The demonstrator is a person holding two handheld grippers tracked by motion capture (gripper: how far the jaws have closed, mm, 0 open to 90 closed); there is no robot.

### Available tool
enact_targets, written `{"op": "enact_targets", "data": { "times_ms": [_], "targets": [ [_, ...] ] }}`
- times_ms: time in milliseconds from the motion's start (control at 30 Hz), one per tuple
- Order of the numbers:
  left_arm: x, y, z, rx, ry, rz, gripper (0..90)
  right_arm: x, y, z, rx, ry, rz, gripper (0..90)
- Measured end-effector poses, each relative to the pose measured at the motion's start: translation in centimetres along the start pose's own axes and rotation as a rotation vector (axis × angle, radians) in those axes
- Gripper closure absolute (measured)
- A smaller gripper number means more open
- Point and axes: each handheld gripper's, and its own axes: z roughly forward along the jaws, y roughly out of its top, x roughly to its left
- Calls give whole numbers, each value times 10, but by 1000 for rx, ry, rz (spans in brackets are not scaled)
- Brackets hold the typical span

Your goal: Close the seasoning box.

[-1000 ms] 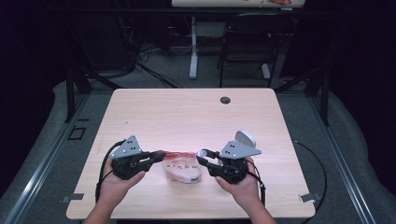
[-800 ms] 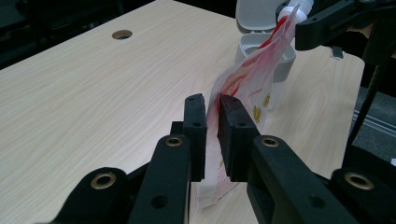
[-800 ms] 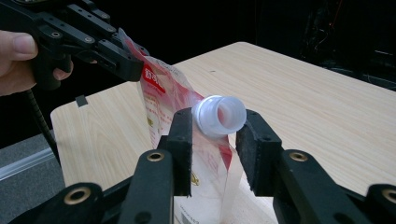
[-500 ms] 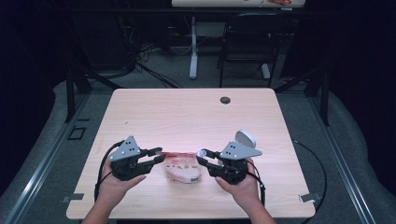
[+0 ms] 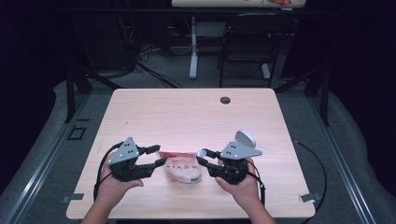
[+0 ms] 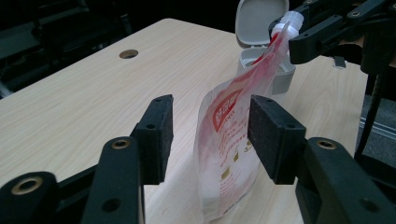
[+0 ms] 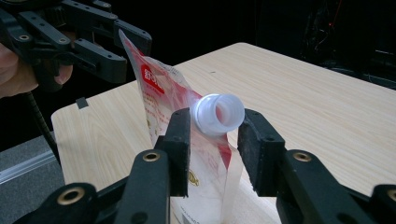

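The table (image 5: 187,112) is bare from the middle out to 12 o'clock, so a hand can pass there. At 6 o'clock the pouch (image 5: 181,167) stands between both grippers. A small open box (image 5: 244,140) blocks the way at 4 o'clock.

The clear pouch (image 6: 229,154) carried a red label with white characters near its spout, too blurred to read.

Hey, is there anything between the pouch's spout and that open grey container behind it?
Nothing visible. In the left gripper view the clear red-printed plastic pouch hangs from the right gripper, shut on its white spout, just in front of the open grey hinged-lid container. The left gripper's fingers stand open beside the pouch.
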Motion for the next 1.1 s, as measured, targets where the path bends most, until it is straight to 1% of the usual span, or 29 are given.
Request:
{"op": "enact_targets", "data": {
  "times_ms": [133,167,233,333,367,400,500,600,767,867,967,1100],
  "targets": [
    [2,-2,-1,-2,11,-1,484,-1,1,-1,-1,-2,2,630],
    [3,-3,-1,2,12,3,483,-1,1,-2,2,-3,2,625],
    [3,-5,0,-3,8,-2,482,-1,3,-3,-2,-3,0,615],
    [6,-8,2,2,-22,-13,478,-2,5,-6,-11,-3,3,607],
    [7,-9,4,10,-43,-24,478,-2,6,-6,-13,-1,2,606],
    [8,-11,5,16,-54,-38,478,-3,7,-7,-9,-3,1,605],
    [11,-15,9,32,-60,-55,494,-3,10,-6,-18,1,6,604],
    [12,-18,11,32,-63,-63,516,-2,13,-5,-19,4,2,602],
    [15,-21,11,36,-82,-83,546,0,18,-3,-14,7,-18,598],
    [17,-23,12,34,-96,-83,559,1,21,-3,-10,10,-25,598],
    [17,-25,12,49,-102,-76,566,1,23,-3,-11,11,-29,598],
    [16,-27,16,59,-114,-80,566,2,28,-3,1,15,-45,596]
  ]
}}
